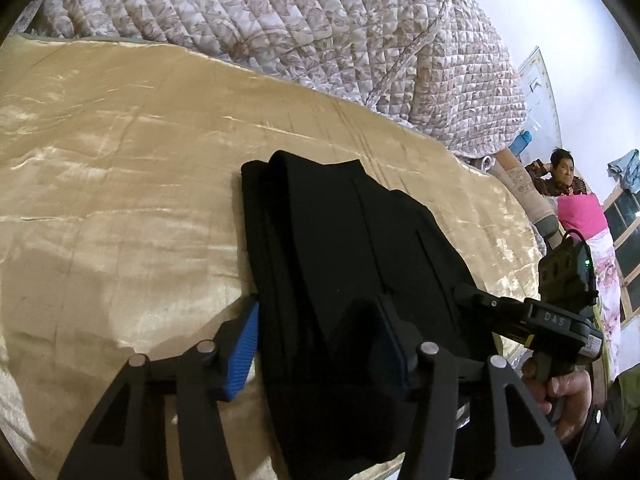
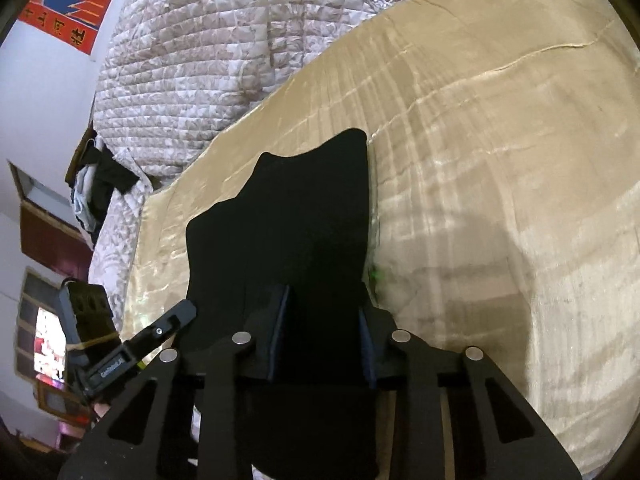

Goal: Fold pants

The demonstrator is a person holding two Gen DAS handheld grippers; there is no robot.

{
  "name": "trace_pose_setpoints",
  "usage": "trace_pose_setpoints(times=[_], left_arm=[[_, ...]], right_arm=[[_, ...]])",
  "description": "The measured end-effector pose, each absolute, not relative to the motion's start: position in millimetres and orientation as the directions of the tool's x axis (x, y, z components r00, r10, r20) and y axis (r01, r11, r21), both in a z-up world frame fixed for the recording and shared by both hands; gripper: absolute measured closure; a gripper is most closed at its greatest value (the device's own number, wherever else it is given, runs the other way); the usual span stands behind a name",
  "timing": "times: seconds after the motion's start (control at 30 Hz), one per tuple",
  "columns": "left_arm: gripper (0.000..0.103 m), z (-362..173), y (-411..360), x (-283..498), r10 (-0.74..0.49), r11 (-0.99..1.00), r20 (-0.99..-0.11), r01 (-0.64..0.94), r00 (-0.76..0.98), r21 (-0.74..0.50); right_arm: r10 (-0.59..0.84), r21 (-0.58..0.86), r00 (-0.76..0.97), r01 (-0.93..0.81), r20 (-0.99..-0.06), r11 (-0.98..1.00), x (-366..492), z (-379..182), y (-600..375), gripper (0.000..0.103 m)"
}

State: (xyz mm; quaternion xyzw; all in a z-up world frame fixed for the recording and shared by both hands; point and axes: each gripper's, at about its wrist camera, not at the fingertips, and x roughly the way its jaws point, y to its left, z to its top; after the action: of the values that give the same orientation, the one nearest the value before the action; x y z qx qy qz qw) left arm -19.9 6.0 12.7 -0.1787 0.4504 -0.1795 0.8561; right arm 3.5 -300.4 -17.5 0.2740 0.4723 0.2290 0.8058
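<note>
The black pants (image 1: 336,240) lie folded in a long stack on the gold satin bedspread (image 1: 120,160) of a bed, near its close edge. The left tool (image 1: 320,344) straddles the stack's near end, its blue-padded jaws partly open: the left pad stands clear beside the cloth, and whether the right one presses I cannot tell. The right tool (image 2: 324,332) sits over the same dark cloth (image 2: 296,216), jaws narrowed with fabric between; if it truly pinches is unclear. A hand (image 1: 568,396) holds the right tool's grip. Bare bedspread spreads wide on either side. A quilted blanket (image 1: 280,20) banks the far edge.
</note>
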Motion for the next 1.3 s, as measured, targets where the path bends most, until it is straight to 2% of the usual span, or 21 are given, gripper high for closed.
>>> trace_pose_setpoints(times=[0.1, 0.2, 0.33, 0.5, 0.83, 1.3], left_arm=[[0.046, 11, 1, -9, -0.459, 0.876, -0.712, 0.14, 0.532, -0.461], [0.056, 13, -4, -6, -0.445, 0.885, -0.719, 0.137, 0.534, -0.445], [0.071, 24, -12, -14, -0.408, 0.907, -0.72, 0.161, 0.561, -0.388], [0.079, 41, -20, -19, -0.398, 0.915, -0.708, 0.199, 0.584, -0.351], [0.081, 69, -12, -12, -0.41, 0.909, -0.682, 0.213, 0.606, -0.357], [0.081, 76, 44, 89, -0.349, 0.934, -0.697, 0.169, 0.626, -0.316]], right_arm=[[0.627, 0.66, 0.45, -0.105, -0.635, 0.744, 15, -20, -298, 0.072], [0.61, 0.642, 0.462, -0.108, -0.644, 0.759, 17, -17, -294, 0.072], [0.603, 0.621, 0.481, -0.144, -0.637, 0.77, 10, -8, -291, 0.086], [0.618, 0.622, 0.501, -0.186, -0.606, 0.761, 2, 7, -289, 0.087], [0.66, 0.625, 0.507, -0.27, -0.554, 0.733, 2, 40, -272, 0.087], [0.668, 0.591, 0.474, -0.326, -0.574, 0.738, 112, 59, -208, 0.087]])
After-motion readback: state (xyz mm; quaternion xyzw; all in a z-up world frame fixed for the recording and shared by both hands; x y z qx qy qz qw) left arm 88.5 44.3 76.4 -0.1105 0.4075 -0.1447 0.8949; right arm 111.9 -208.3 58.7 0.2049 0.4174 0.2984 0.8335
